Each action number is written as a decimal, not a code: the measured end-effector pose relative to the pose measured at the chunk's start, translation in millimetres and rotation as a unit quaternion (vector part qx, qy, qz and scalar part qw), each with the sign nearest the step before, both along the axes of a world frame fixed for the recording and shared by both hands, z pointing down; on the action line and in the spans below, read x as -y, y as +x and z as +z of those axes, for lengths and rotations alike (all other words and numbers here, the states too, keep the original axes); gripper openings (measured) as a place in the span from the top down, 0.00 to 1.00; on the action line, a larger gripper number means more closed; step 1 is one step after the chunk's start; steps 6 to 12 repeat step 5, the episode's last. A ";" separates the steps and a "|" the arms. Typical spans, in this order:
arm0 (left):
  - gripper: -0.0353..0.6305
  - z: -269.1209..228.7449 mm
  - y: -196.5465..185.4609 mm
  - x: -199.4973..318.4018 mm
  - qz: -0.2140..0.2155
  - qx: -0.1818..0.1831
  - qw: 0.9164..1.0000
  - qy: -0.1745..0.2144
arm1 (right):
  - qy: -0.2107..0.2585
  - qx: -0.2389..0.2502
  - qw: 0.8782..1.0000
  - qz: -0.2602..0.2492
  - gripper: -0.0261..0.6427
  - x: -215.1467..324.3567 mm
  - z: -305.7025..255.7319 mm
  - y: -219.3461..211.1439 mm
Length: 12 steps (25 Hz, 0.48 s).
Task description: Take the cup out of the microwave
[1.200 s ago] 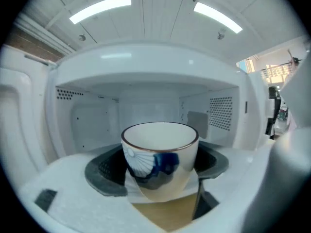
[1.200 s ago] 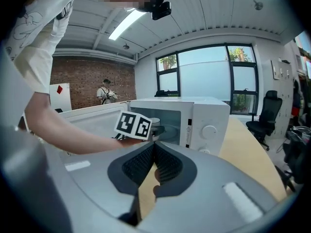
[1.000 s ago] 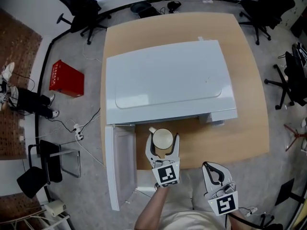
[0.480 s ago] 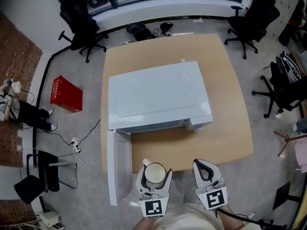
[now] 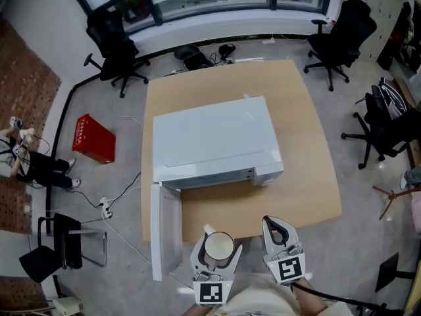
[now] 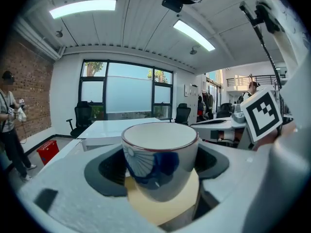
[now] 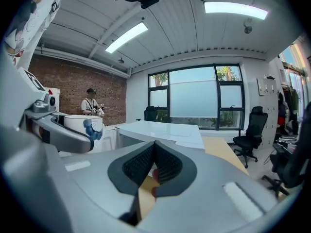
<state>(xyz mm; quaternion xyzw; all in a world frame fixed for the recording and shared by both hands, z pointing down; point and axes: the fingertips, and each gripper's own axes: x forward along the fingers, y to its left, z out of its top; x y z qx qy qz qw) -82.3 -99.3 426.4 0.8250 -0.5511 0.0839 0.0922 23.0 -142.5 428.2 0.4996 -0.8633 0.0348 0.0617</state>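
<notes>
L gripper (image 5: 218, 248) clamps cup (image 6: 159, 158); R gripper (image 5: 275, 227) jaws closed, empty.

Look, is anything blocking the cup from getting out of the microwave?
No, nothing visible. The cup sits outside the microwave, clamped in the left gripper, and the door hangs open off to the side.

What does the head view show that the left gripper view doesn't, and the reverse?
Head view only: the handle of the cup and the marker cube on the left tool. Left gripper view only: the blue pattern on the cup's side and the ceiling lights. Both: the cup clamped in the left tool, and the microwave beyond it.
</notes>
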 end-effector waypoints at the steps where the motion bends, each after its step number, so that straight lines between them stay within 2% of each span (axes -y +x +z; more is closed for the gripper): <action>1: 0.35 -0.6 2.4 -2.4 0.006 0.004 1.000 0.002 | 0.002 -0.002 1.000 -0.001 0.95 -0.5 -0.6 0.3; 5: 0.35 -10.5 10.3 -5.4 0.039 0.036 0.998 0.031 | 0.010 -0.003 1.000 0.000 0.95 0.0 -9.4 0.7; 12: 0.35 -10.5 10.3 -5.4 0.039 0.036 0.998 0.031 | 0.010 -0.003 1.000 0.000 0.95 0.0 -9.4 0.7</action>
